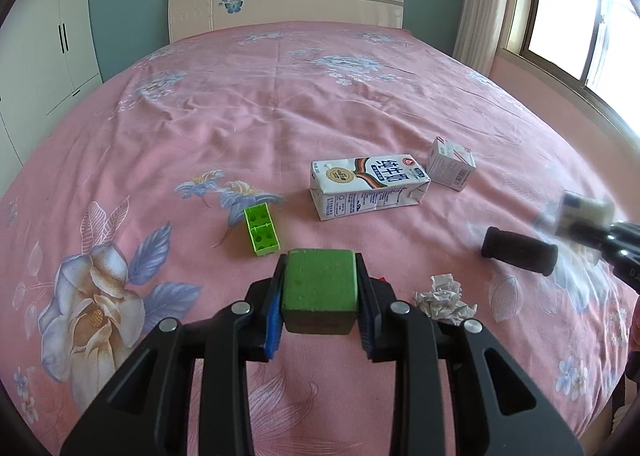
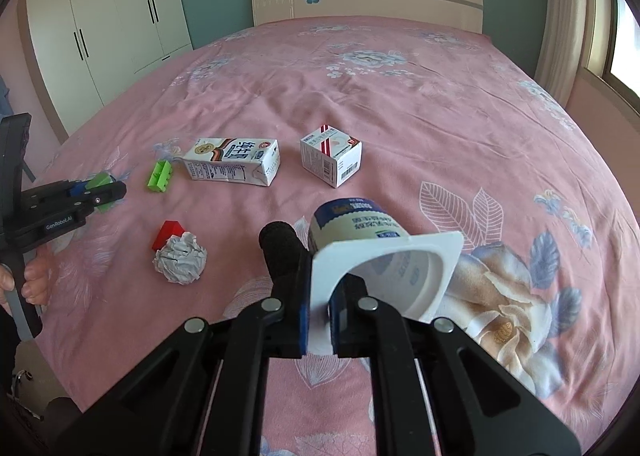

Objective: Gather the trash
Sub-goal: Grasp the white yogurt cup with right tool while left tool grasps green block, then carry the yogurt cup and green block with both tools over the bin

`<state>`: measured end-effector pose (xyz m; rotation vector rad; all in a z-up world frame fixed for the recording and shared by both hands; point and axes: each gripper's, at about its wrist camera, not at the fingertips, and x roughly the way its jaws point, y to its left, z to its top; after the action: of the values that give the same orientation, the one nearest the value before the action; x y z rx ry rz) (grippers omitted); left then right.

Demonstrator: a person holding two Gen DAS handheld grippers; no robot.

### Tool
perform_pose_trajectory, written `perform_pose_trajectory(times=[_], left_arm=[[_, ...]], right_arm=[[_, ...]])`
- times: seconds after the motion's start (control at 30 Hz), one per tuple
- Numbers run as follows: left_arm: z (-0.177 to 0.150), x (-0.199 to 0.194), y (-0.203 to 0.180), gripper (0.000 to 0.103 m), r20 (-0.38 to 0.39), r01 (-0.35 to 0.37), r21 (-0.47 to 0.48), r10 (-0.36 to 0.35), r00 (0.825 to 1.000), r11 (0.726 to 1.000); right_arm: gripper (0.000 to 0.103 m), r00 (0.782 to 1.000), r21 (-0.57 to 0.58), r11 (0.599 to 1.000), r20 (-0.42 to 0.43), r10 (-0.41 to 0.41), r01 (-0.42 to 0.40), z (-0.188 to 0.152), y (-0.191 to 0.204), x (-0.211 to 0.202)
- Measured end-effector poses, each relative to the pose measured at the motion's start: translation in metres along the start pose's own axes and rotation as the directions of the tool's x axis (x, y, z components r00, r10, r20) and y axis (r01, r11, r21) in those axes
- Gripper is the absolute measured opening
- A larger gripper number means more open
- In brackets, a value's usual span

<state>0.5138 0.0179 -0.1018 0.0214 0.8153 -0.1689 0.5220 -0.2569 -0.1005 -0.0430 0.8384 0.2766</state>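
Pink floral bed point(image 1: 280, 103). Left gripper point(image 1: 320, 292) clenched on green block point(image 1: 319, 288); right gripper point(image 2: 319, 320) pinches white yogurt cup point(image 2: 384, 252) by its rim. Crumpled paper point(image 2: 180, 259) lies loose.

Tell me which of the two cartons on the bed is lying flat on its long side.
The milk carton, the long one beside the light green toy brick. The other, the small white box with red stripes, is squat and cube-like and sits to its right in the right wrist view.
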Motion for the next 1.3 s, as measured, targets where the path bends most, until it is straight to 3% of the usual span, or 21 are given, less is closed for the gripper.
perform_pose_trajectory(times=[0.43, 0.8, 1.1, 1.3], left_arm=[[-0.004, -0.103, -0.012, 0.033, 0.051, -0.033, 0.021, 0.032, 0.998, 0.999], [-0.006, -0.223, -0.028, 0.033, 0.160, -0.065, 0.039, 0.058, 0.985, 0.997], [-0.026, -0.304, -0.041, 0.033, 0.206, -0.090, 0.062, 0.075, 0.976, 0.994], [-0.054, -0.336, -0.048, 0.033, 0.212, -0.099, 0.081, 0.080, 0.974, 0.992]], right_arm=[[0.009, 0.996, -0.009, 1.000, 0.088, -0.026, 0.027, 0.002, 0.027, -0.109], [0.009, 0.973, -0.077, 0.995, 0.227, -0.041, 0.060, 0.004, 0.080, -0.229], [0.009, 0.953, -0.119, 0.990, 0.302, -0.032, 0.071, -0.018, 0.118, -0.312], [0.009, 0.953, -0.141, 0.988, 0.302, -0.018, 0.064, -0.044, 0.137, -0.339]])
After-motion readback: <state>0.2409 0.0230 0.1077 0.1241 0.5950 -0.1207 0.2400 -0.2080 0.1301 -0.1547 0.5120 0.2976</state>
